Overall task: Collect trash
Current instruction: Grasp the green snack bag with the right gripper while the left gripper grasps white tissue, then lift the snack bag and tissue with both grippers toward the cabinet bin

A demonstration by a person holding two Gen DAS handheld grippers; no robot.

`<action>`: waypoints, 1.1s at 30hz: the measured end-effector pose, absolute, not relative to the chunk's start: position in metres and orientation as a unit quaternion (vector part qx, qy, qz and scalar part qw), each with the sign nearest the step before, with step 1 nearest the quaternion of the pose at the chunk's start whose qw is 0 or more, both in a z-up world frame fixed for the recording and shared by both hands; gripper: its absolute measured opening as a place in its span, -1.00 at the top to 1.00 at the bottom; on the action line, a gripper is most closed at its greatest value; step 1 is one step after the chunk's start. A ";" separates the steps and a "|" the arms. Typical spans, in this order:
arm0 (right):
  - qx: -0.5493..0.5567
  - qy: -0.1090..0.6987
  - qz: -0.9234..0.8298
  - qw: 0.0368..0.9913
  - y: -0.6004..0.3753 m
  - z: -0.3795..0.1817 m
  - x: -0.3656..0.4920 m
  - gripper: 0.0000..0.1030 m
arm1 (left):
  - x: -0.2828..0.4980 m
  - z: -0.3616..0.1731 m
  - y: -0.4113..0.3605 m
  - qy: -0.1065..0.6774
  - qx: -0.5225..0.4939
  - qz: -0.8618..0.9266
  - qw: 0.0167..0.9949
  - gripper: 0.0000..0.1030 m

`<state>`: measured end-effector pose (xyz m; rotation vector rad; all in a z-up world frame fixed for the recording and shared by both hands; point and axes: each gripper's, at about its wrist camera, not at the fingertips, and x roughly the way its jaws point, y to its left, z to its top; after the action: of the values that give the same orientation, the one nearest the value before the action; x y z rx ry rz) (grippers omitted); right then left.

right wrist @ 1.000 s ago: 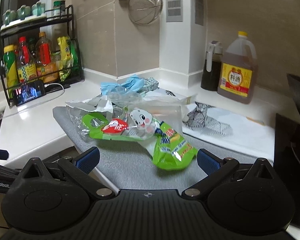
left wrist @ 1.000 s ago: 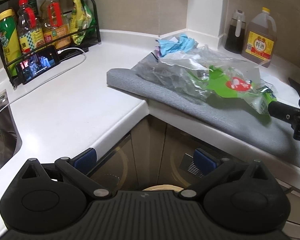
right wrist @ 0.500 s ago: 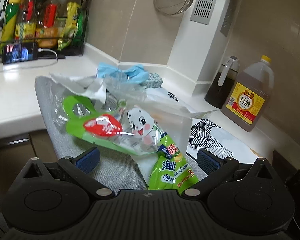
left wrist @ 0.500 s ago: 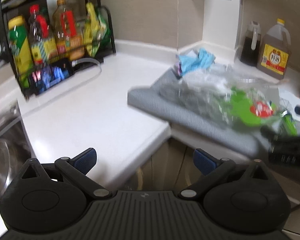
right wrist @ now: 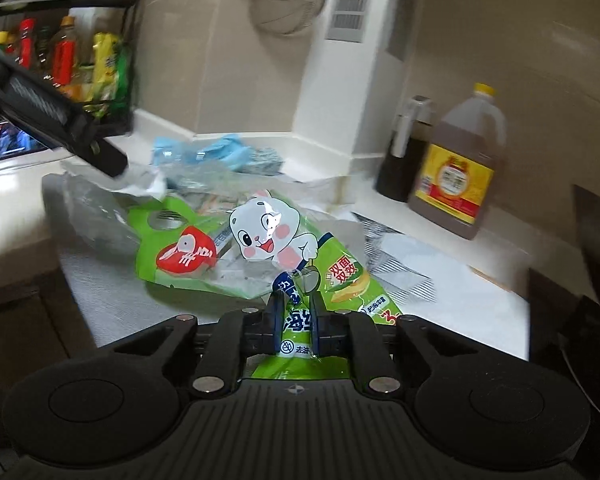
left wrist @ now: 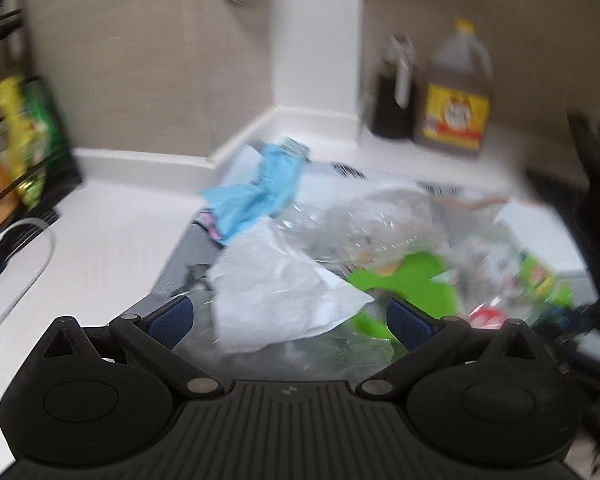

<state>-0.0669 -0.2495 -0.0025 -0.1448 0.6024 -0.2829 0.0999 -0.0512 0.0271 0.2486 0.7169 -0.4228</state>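
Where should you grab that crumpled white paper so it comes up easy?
Probably by the pointed corner of the white paper that sticks out to the right over the clear plastic. It lies loose on top of the pile, so the open left gripper could come from the near side and pinch that thin edge.

The green wrapper (right wrist: 300, 276) is pinched as the right gripper (right wrist: 296, 322) closes. It is spread on a grey mat (right wrist: 100, 292). The left gripper (right wrist: 80, 136) is seen above clear plastic (right wrist: 96, 208).
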 end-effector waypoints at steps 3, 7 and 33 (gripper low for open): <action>-0.057 0.300 -0.149 0.941 -0.261 -0.003 -0.076 0.72 | 0.116 0.011 -0.064 0.363 0.145 -0.194 0.900 -1.00; -0.048 0.302 -0.155 0.939 -0.267 -0.006 -0.083 0.72 | 0.133 0.009 -0.065 0.378 0.115 -0.180 0.901 -0.17; -0.007 0.239 -0.219 0.946 -0.278 0.021 -0.124 0.72 | 0.048 0.105 0.048 0.261 -0.104 -0.158 0.947 0.99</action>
<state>-0.1241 -0.2776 0.0207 -0.0133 0.4863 -0.4462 0.0482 0.0477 0.1046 -0.2115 0.5316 -0.3209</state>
